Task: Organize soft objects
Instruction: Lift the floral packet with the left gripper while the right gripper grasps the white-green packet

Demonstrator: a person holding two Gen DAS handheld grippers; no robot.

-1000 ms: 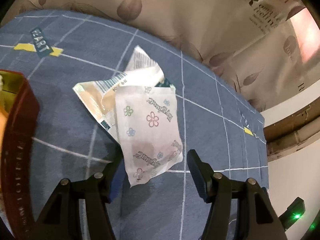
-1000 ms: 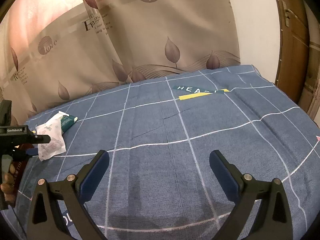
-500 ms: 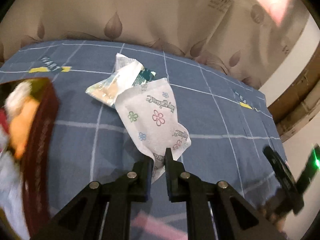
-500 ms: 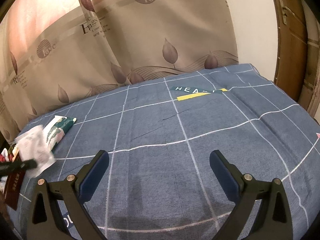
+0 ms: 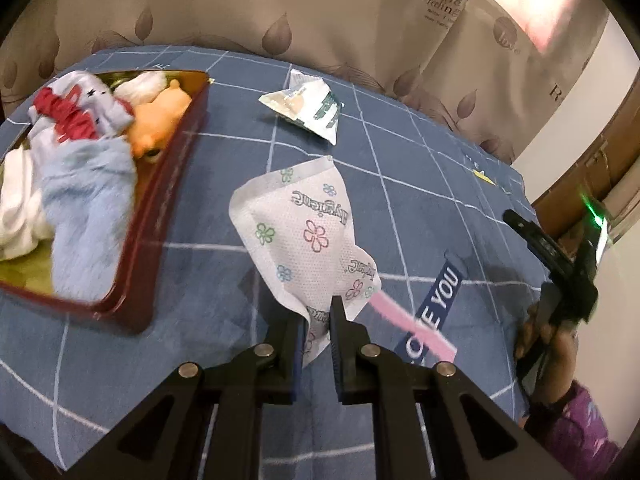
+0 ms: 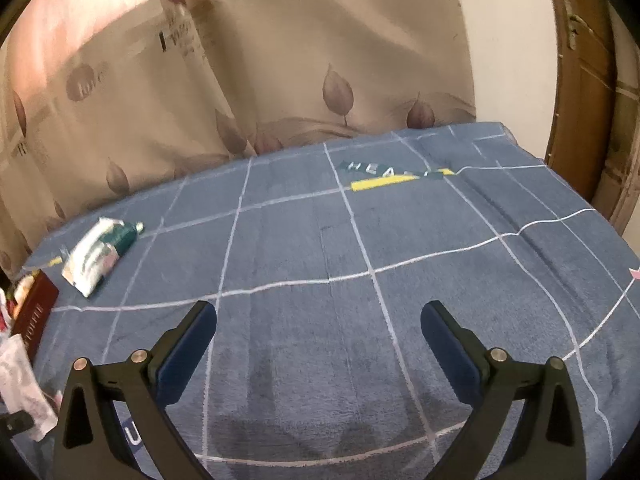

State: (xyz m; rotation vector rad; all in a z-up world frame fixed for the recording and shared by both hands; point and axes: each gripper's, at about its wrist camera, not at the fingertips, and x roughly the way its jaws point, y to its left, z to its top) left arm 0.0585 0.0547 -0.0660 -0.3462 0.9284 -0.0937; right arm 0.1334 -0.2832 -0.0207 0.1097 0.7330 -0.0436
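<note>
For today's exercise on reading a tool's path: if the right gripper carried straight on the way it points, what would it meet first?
The right gripper, jaws open and empty, points down at the bare blue blanket. It would probably meet that first; nothing else seems to lie in its line.

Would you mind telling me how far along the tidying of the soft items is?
Done: several cloths and a plush toy sit in the red tin. In hand: the left gripper is shut on the floral packet. Left: the green-and-white packet lies on the blanket; the right gripper is open, empty.
</note>
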